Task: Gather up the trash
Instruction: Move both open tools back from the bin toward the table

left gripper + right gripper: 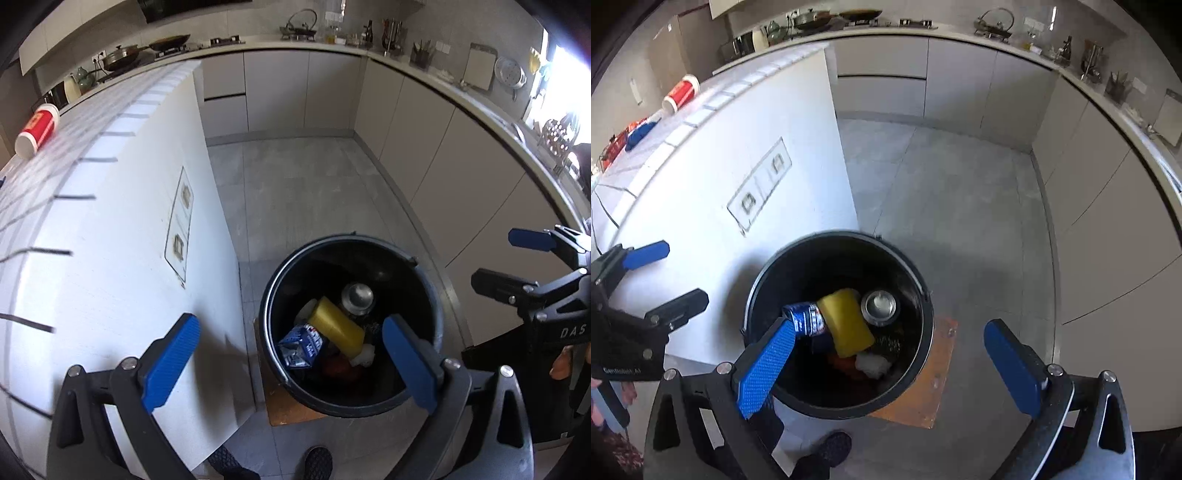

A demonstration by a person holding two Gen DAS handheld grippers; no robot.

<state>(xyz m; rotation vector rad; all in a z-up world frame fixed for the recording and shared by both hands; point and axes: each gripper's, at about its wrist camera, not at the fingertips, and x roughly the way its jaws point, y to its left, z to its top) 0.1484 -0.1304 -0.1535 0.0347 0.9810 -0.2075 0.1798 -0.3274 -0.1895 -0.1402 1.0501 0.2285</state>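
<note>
A black bin (266,314) (925,295) stands on the floor against a white island. Inside lie a yellow cylinder (336,325) (846,321), a blue-and-white carton (301,345) (807,317), a silver can (357,295) (881,302), a white wad (873,363) and something red (340,367). My left gripper (291,363) (665,280) hangs open above the bin's near rim, with nothing between its fingers. My right gripper (892,365) (513,264) is open too, above the bin's right side, and holds nothing. A red paper cup (37,129) (681,92) lies tipped over on the island top.
The bin rests on a wooden board (284,406) (934,387). The island's white side (122,258) has two sockets. Blue and orange items (635,134) lie on its top. Grey cabinets line the back and right. A person's shoe (317,461) (834,448) is by the bin.
</note>
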